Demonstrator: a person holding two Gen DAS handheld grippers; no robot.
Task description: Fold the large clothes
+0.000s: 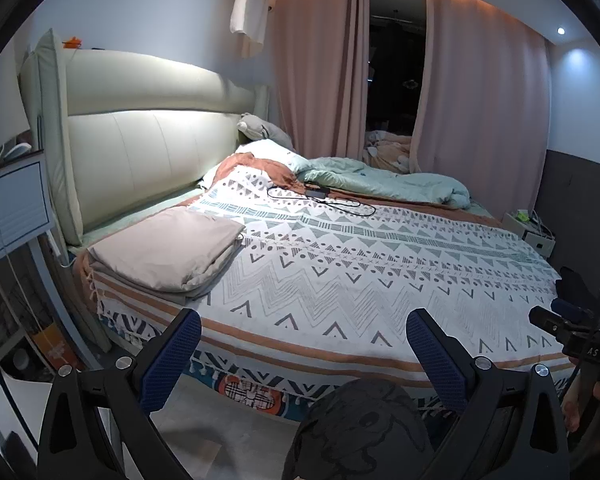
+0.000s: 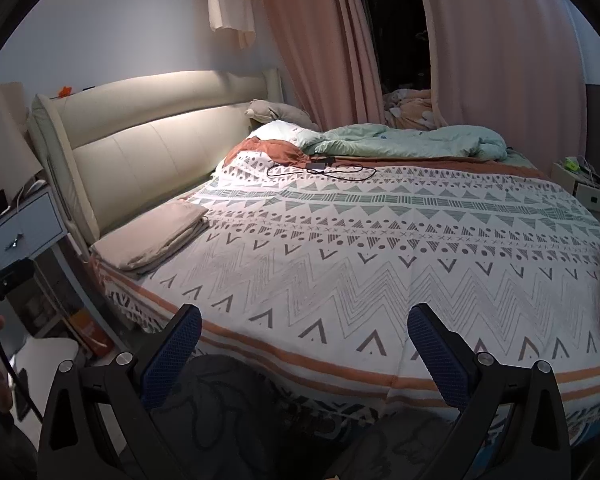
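Bedroom scene: a wide bed covered by a white blanket with grey zigzag and triangle pattern and orange stripes (image 1: 380,264) fills both views. Its near edge, fringed, runs just beyond both grippers; most of the patterned surface is bare. A cream padded headboard (image 1: 148,152) bounds the left side, pink floor-length curtains (image 1: 320,64) the far side. A crumpled pale green duvet (image 1: 384,182) lies along the far edge, with a thin black cable and adapter (image 1: 320,196) just in front of it. A blue-grey bedside drawer unit (image 1: 14,208) stands left of the headboard.

Task item: a beige folded cloth stack (image 1: 168,252), rectangular and neatly layered, sits on the blanket's near-left corner beside the headboard.

Left gripper (image 1: 303,356) has its jaws wide apart, holding nothing. Right gripper (image 2: 304,354) likewise stands wide, empty, above dark printed fabric (image 2: 228,408).
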